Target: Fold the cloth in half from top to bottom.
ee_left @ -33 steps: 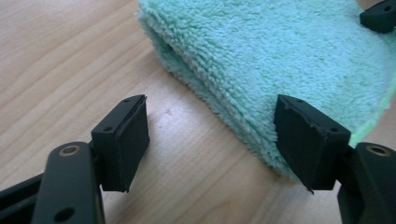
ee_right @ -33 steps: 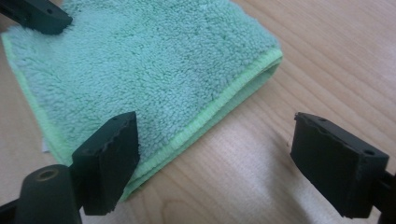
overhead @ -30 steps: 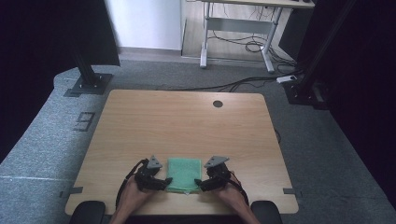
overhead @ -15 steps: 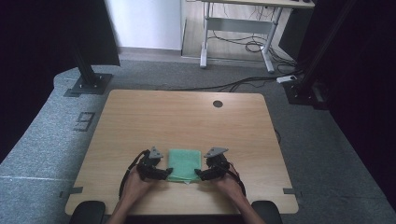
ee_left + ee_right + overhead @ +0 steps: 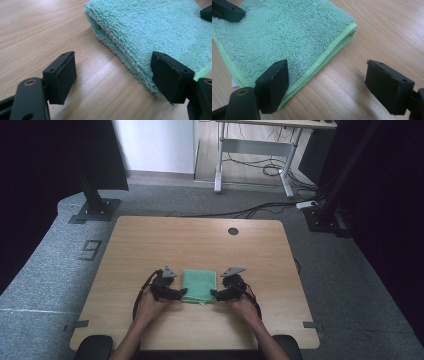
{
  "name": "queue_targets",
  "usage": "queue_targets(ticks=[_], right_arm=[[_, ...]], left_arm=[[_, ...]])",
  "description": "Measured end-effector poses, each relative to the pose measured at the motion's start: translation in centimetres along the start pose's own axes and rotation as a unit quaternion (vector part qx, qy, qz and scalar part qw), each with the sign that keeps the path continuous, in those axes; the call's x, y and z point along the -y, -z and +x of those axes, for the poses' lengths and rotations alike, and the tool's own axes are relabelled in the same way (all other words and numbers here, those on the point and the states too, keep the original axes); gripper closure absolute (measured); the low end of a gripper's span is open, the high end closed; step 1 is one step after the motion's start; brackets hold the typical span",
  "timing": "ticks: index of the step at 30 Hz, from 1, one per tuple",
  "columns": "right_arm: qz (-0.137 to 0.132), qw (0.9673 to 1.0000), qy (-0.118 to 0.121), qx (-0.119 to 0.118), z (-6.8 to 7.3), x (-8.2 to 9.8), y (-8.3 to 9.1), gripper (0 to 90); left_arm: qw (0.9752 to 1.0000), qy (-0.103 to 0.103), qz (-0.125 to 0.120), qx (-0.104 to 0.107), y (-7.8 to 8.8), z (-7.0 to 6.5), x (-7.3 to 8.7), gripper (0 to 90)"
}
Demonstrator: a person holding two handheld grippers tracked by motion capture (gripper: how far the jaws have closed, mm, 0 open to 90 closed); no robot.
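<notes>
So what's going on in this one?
A person works a folded green towel on a wooden table, with a tool in each hand. The left tool and right tool sit at the towel's near corners, both open, each with one pad over the towel's edge, nothing gripped.

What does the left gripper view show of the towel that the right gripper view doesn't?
Left gripper view: the towel's folded side, its layers stacked with a gap between them, beside the open left tongs. Right gripper view: a stitched light-green hem along the edge and a small white tag at the near corner, by the open right tongs. Both: the fluffy green top, the wooden table and the other tongs' tip at the far edge.
</notes>
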State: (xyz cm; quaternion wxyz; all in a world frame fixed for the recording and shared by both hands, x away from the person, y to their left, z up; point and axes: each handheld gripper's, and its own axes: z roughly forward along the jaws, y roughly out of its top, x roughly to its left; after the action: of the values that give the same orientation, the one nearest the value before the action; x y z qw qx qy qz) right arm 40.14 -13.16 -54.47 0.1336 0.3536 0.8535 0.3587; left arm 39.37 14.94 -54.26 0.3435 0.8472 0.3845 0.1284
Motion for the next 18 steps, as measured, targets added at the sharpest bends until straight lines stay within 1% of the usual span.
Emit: queue_targets(ticks=[5,8,9,13,15,18], right_arm=[[-0.002,1.0000,0.001,-0.001,0.0,0.0,0.1,20.6],[-0.002,1.0000,0.001,-0.002,0.1,0.0,0.1,20.8],[-0.002,1.0000,0.004,-0.002,0.1,-0.1,0.2,21.0],[-0.008,0.9999,0.006,-0.007,0.2,-0.2,0.8,21.3],[-0.013,0.9998,0.006,-0.012,0.2,-0.3,1.2,21.2],[-0.018,0.9997,0.005,-0.019,0.3,-0.3,1.9,17.7]], left_arm=[[1.0000,0.000,-0.001,0.000,0.0,0.0,0.0,21.4],[1.0000,-0.003,-0.002,0.000,0.1,0.0,-0.1,21.2],[1.0000,-0.003,-0.003,0.000,0.2,-0.1,-0.2,20.8],[0.9999,-0.002,-0.012,0.004,1.1,-0.3,-0.6,20.5],[0.9998,-0.004,-0.016,0.009,1.7,-0.4,-0.8,19.6],[0.9997,-0.007,-0.019,0.010,2.5,-0.6,-0.9,17.3]])
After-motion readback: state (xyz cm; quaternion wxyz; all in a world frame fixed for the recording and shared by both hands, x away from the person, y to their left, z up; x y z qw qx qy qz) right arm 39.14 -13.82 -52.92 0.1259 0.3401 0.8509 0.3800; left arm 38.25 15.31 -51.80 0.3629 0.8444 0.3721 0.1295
